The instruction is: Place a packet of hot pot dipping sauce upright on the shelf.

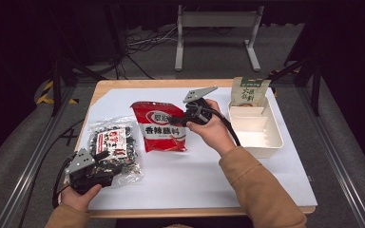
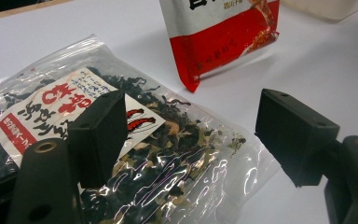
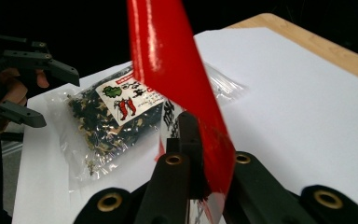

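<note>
We count three packets and one white tray (image 1: 276, 137). Our right gripper (image 1: 177, 119) is clamped on the red packet (image 1: 162, 126) mid-table, its long axis running away from us. Our left gripper (image 1: 105, 161), jaws apart, straddles the clear packet (image 1: 116, 145). A green packet (image 1: 248, 92) stands in the tray.

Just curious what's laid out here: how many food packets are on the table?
3. A clear bag of dark dried food lies at the near left, a red packet sits mid-table pinched by the right tongs, and a green packet stands in the white bin.
</note>
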`<move>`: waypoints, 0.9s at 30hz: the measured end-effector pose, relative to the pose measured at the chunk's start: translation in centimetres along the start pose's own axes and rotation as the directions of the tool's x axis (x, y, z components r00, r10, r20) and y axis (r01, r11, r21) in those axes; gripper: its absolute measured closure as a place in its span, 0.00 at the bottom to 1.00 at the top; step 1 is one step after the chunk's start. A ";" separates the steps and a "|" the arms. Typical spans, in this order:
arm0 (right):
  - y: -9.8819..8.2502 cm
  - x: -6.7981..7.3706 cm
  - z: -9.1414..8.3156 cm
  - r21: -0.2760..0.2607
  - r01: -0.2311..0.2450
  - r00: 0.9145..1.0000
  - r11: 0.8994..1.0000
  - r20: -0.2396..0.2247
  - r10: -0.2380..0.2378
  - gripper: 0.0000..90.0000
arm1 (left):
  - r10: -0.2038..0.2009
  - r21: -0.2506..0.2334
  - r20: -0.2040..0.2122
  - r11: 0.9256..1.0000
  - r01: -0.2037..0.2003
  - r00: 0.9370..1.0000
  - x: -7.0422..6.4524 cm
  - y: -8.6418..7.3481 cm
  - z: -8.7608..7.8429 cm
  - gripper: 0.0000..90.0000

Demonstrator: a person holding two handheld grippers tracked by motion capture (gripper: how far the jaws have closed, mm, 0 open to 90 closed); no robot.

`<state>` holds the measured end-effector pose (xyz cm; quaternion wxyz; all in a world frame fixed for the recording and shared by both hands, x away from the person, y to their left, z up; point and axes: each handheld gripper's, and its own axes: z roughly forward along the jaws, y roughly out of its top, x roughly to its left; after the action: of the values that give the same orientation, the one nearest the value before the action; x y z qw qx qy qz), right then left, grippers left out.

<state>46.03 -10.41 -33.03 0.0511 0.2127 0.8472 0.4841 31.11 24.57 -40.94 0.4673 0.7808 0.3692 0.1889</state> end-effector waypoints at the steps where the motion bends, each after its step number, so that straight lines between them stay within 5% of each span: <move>1: 0.1 0.2 -0.1 -0.001 0.012 1.000 1.000 0.002 -0.012 1.00 | 0.000 -0.001 0.000 1.000 0.000 1.000 0.0 0.0 0.0 0.29; 7: 0.7 0.7 -1.1 -0.011 0.055 0.998 0.998 0.023 -0.055 1.00 | -0.004 -0.002 0.001 1.000 0.004 1.000 0.0 0.0 0.0 0.29; 27: 1.3 0.4 -6.1 -0.058 0.095 0.992 0.994 0.091 -0.090 1.00 | -0.003 0.007 0.002 1.000 0.003 1.000 0.1 0.0 0.2 0.29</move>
<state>44.26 -14.56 -28.69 0.1175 0.1927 0.8377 0.4973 31.25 24.54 -41.04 0.4652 0.7821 0.3706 0.1860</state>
